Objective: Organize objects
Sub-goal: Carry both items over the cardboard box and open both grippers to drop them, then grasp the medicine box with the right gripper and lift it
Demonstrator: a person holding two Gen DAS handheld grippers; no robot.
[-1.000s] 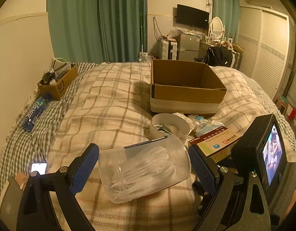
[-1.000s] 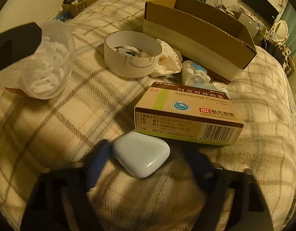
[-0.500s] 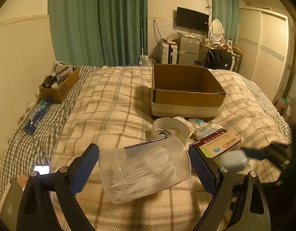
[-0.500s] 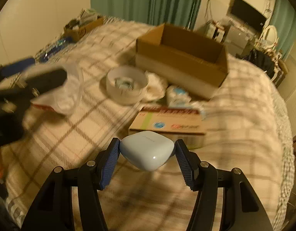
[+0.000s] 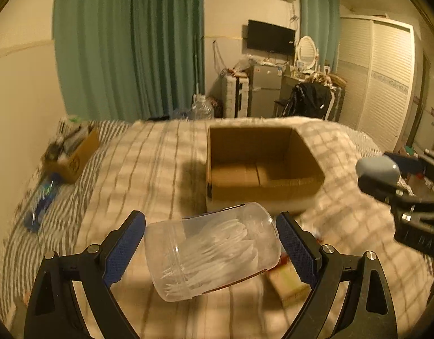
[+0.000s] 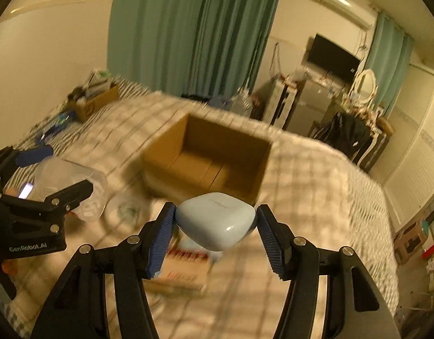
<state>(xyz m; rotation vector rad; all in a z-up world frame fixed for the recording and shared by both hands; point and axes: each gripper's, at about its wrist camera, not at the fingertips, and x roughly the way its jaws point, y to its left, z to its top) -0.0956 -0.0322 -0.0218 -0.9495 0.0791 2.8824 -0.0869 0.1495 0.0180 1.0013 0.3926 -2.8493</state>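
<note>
My left gripper (image 5: 211,243) is shut on a clear plastic jar (image 5: 214,254) of white picks, which lies sideways between the blue pads, lifted above the bed. My right gripper (image 6: 215,223) is shut on a pale blue rounded case (image 6: 217,220), also held in the air. An open, empty cardboard box (image 5: 262,166) sits on the plaid bed ahead of both grippers. From the left wrist view the blue case (image 5: 378,169) and right gripper show at the right edge. In the right wrist view the jar (image 6: 73,186) and left gripper show at the left.
A medicine box (image 6: 183,265) and a white round tub (image 6: 126,209) lie blurred on the blanket below the grippers. A small brown box of clutter (image 5: 73,152) and a water bottle (image 5: 41,200) sit at the bed's left edge. Furniture stands beyond the bed.
My right gripper closed on the blue case and lifted it off the blanket. My left gripper rose with the jar and moved toward the cardboard box.
</note>
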